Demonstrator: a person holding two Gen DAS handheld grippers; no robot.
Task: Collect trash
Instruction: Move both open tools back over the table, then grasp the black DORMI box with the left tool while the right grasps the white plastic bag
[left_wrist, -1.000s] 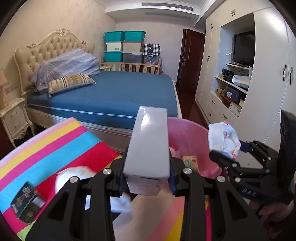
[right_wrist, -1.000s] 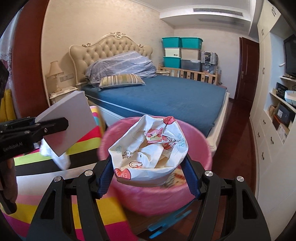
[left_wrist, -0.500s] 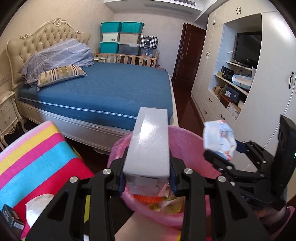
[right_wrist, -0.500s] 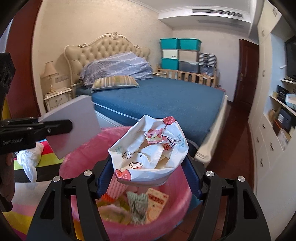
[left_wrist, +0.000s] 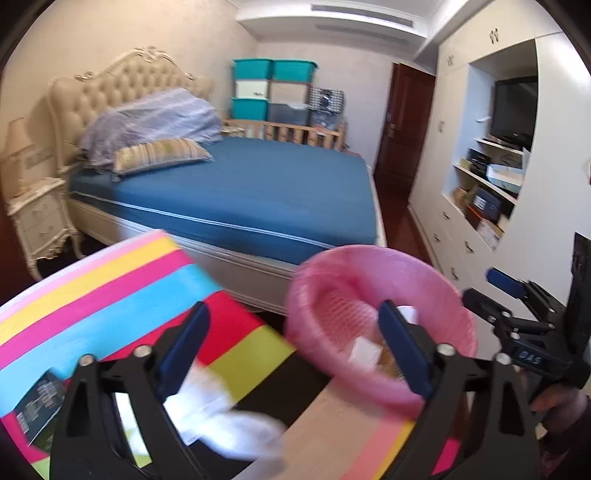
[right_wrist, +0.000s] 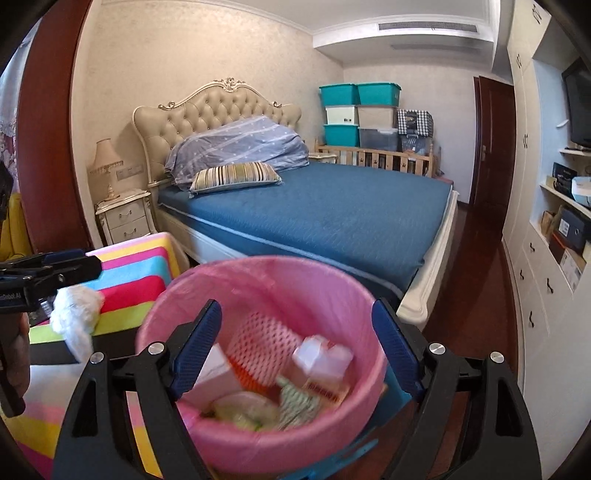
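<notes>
The left black two-finger gripper with blue pads (left_wrist: 291, 347) points forward and somewhat downward, its jaws opening wide with nothing between them. The right black two-finger gripper with blue pads (right_wrist: 297, 350) tilts down likewise, jaws opening and empty. A hand (left_wrist: 561, 402) grips the right gripper's handle at the frame's right edge.

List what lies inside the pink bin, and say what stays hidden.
Inside the pink bin: red-and-white foam netting, a pale box, a small carton, crumpled wrappers. Anything beneath this pile, including the bin's bottom, is covered.
</notes>
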